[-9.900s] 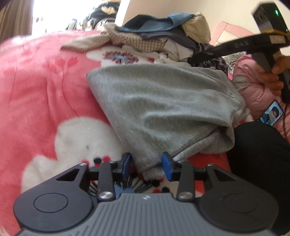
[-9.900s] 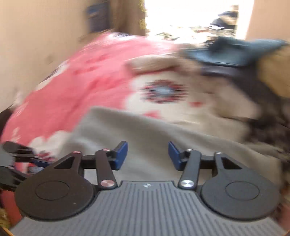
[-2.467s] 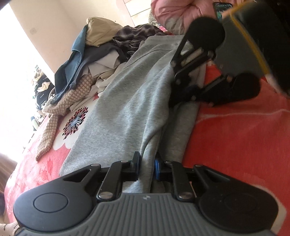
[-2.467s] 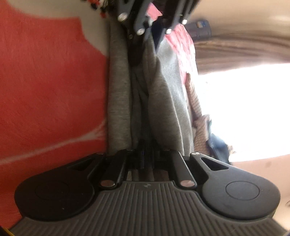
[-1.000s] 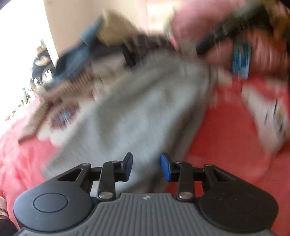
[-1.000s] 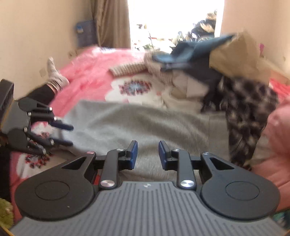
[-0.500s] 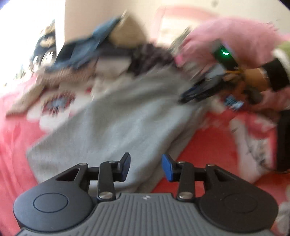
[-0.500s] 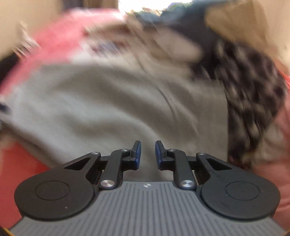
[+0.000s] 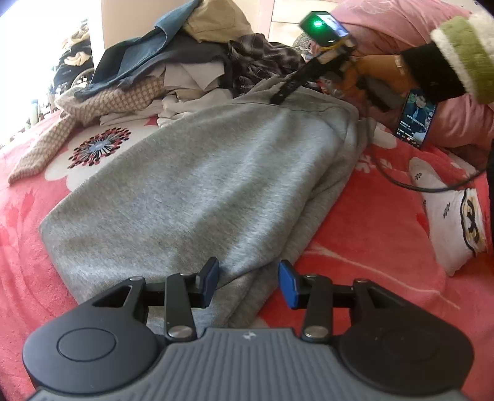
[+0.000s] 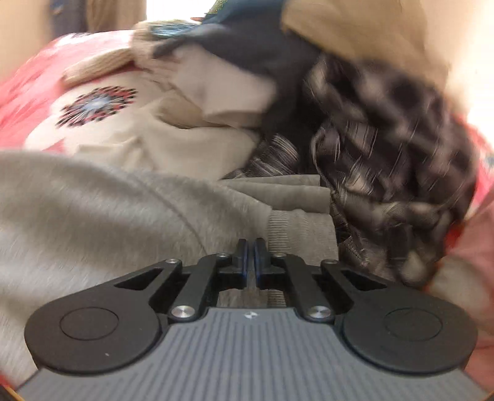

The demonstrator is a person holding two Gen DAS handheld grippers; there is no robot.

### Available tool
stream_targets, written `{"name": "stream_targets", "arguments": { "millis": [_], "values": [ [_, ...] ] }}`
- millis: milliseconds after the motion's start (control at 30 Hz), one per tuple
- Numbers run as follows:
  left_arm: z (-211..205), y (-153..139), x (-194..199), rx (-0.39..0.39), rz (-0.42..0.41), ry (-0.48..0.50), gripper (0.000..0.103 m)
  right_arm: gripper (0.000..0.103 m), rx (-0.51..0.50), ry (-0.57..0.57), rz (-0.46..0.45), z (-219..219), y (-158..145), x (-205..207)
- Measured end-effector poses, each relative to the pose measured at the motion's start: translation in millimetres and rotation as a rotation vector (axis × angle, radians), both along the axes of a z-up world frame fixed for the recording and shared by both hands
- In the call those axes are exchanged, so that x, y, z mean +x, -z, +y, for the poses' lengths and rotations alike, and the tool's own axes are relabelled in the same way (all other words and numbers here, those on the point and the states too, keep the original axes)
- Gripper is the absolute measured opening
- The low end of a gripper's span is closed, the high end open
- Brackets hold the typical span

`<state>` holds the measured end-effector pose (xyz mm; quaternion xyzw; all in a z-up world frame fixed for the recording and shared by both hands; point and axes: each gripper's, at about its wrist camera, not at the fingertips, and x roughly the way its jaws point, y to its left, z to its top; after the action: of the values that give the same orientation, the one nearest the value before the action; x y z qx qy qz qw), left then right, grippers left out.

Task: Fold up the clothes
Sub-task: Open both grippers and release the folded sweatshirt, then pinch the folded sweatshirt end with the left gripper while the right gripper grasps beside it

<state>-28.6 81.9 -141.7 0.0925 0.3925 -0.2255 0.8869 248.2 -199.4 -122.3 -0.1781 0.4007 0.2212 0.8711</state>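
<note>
Since the previous frames, the right gripper has descended to the far end of the grey garment beside the clothes pile, its fingers closing completely; whether they pinch fabric is hidden. Left gripper fingers have just opened wider, straddling the near hem without pressing. Garment lies folded lengthwise on the bed; cross-folds remain, pile untouched.

A red flowered bedspread is covering the bed; daylight is pouring through a window at ten o'clock beside a cream wall.
</note>
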Motion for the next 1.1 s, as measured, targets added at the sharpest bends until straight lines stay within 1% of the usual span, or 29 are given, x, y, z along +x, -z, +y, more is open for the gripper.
{"name": "stream_targets", "arguments": {
  "millis": [33, 133, 167, 200, 233, 267, 333, 400, 433, 467, 500, 533, 567, 600, 667, 733, 767, 800, 833, 867, 900, 967, 1033, 1100],
  "values": [
    [1, -1, -1, -0.003, -0.002, 0.001, 0.043, 0.000, 0.014, 0.017, -0.004, 1, 1, 3],
    [5, -10, -6, -0.028, -0.014, 0.006, 0.043, 0.000, 0.072, 0.059, 0.043, -4, -20, 6],
    [8, -15, -9, -0.044, -0.028, 0.008, 0.043, 0.001, 0.112, 0.075, 0.052, -12, -31, 4],
    [10, -19, -12, -0.063, -0.044, 0.012, 0.043, 0.005, 0.144, 0.106, 0.056, -20, -45, 0],
    [12, -23, -14, -0.080, -0.058, 0.014, 0.043, 0.006, 0.165, 0.132, 0.069, -28, -55, -5],
    [12, -25, -14, -0.094, -0.066, 0.014, 0.043, 0.006, 0.181, 0.143, 0.101, -36, -62, -9],
    [10, -22, -10, -0.086, -0.048, 0.007, 0.043, 0.006, 0.168, 0.135, 0.159, -44, -65, -22],
    [7, -15, -5, -0.056, -0.013, -0.001, 0.043, 0.006, 0.143, 0.102, 0.215, -45, -58, -40],
    [4, -8, -3, -0.021, 0.010, -0.006, 0.042, 0.006, 0.127, 0.084, 0.241, -44, -50, -48],
    [1, -3, -3, 0.012, 0.014, -0.009, 0.042, 0.006, 0.107, 0.073, 0.264, -42, -38, -55],
    [-2, -1, -4, 0.032, 0.002, -0.004, 0.042, 0.006, 0.066, 0.074, 0.285, -38, -23, -61],
    [-2, -3, -6, 0.036, -0.006, 0.002, 0.042, 0.005, 0.008, 0.071, 0.305, -34, -7, -66],
    [0, -6, -7, 0.026, -0.001, -0.001, 0.042, 0.005, -0.040, 0.046, 0.291, -28, 5, -72],
    [5, -13, -9, 0.005, 0.006, -0.011, 0.042, 0.005, -0.088, 0.003, 0.245, -20, 7, -78],
    [19, -29, -14, -0.049, 0.006, -0.047, 0.043, 0.006, -0.149, -0.049, 0.205, -5, -4, -86],
    [39, -44, -16, -0.116, -0.009, -0.114, 0.050, 0.006, -0.133, -0.122, 0.134, 7, -29, -100],
    [50, -50, -14, -0.150, -0.008, -0.159, 0.057, 0.006, -0.107, -0.163, 0.103, 14, -42, -110],
    [61, -54, -11, -0.187, -0.003, -0.209, 0.060, 0.007, -0.082, -0.204, 0.071, 22, -55, -119],
    [73, -55, -6, -0.224, 0.011, -0.260, 0.061, 0.009, -0.056, -0.245, 0.040, 30, -68, -129],
    [83, -54, 0, -0.252, 0.034, -0.304, 0.062, 0.018, -0.026, -0.295, 0.025, 41, -76, -139],
    [91, -51, 8, -0.275, 0.063, -0.344, 0.063, 0.033, 0.002, -0.335, 0.019, 53, -81, -149],
    [105, -43, 29, -0.313, 0.133, -0.422, 0.064, 0.046, 0.051, -0.424, 0.021, 83, -82, -170],
    [118, -31, 49, -0.355, 0.208, -0.500, 0.062, 0.049, 0.065, -0.521, 0.030, 114, -74, -189],
    [129, -21, 61, -0.391, 0.238, -0.568, 0.061, 0.056, 0.071, -0.611, 0.021, 142, -67, -208]
  ]
}}
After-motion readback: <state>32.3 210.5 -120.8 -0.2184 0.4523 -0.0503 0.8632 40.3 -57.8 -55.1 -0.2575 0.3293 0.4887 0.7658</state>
